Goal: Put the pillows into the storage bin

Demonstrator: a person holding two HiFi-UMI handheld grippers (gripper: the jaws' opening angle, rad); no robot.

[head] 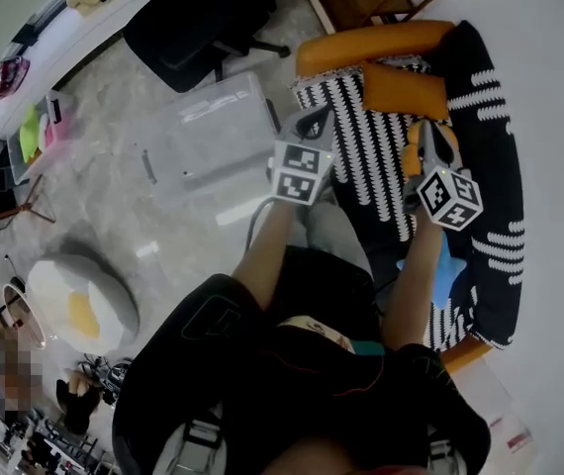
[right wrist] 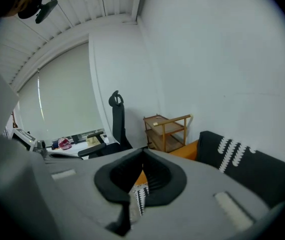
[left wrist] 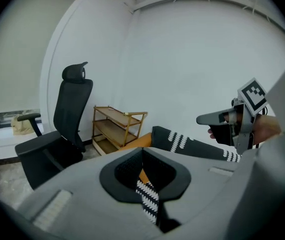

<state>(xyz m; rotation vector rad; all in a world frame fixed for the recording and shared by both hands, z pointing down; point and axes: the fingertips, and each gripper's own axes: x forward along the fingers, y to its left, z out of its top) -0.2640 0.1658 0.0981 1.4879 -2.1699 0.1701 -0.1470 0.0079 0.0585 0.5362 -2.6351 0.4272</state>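
Head view: your left gripper (head: 312,119) and right gripper (head: 430,135) are over the sofa (head: 361,47), above the striped pillow (head: 366,156). The orange pillow (head: 406,89) and black pillow (head: 490,166) lie beside it. The clear bin (head: 213,137) sits on the floor just left of the sofa.

Left gripper view: jaws clenched on themselves, holding nothing. The striped pillow (left wrist: 147,200) shows below them.

Right gripper view: jaws clenched, nothing held. The black pillow (right wrist: 247,166) is at right.
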